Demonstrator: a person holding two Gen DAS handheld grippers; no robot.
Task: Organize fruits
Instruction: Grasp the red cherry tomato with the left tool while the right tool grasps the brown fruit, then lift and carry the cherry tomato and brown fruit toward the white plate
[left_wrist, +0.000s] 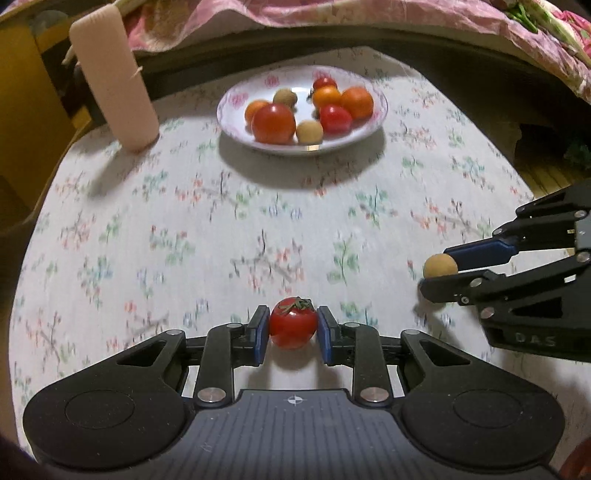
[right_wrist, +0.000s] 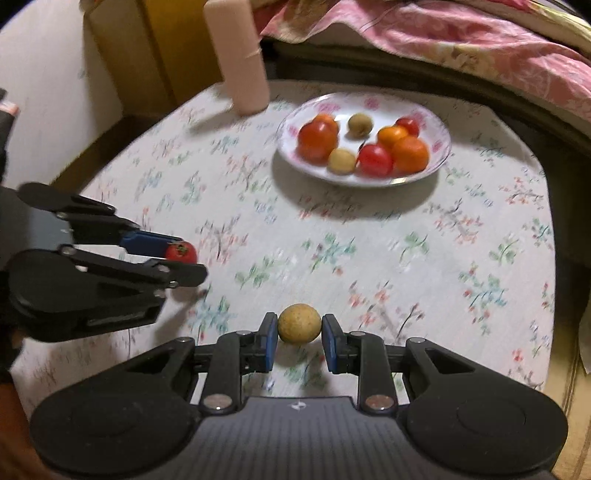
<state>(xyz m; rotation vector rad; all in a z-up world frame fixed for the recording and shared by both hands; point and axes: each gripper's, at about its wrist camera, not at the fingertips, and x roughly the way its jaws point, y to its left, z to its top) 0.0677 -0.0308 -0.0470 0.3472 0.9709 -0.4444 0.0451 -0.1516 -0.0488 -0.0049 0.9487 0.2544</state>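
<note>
Left tool (left_wrist: 293, 329): closed on a small red tomato (left_wrist: 293, 328), its blue pads pressed to either side, the green stem on top; held nearest the viewer, well short of the plate.
Right tool (right_wrist: 298, 329): closed on a round tan fruit (right_wrist: 299, 324), gripped between its blue pads; also well short of the plate, off to the right of the left tool.
Side views: in the left wrist view the right tool (left_wrist: 439, 275) reached in from the right edge with the tan fruit (left_wrist: 439, 266) at its tips; in the right wrist view the left tool (right_wrist: 186, 260) came in from the left edge with the tomato (right_wrist: 181, 253) at its tips.
Worktop (left_wrist: 184, 221): covered in a pale cloth with a flower print, bare between the tools and the plate.
Plate (left_wrist: 376, 118): white with a pink floral rim, beyond both tools near the far side of the worktop; it held red tomatoes, orange fruits and tan fruits, some of them touching.
Pink cylinder (left_wrist: 114, 77): upright, to the left of the plate and apart from it.
Pink blanket (right_wrist: 461, 40): bunched up behind the plate, past the worktop's far edge.
</note>
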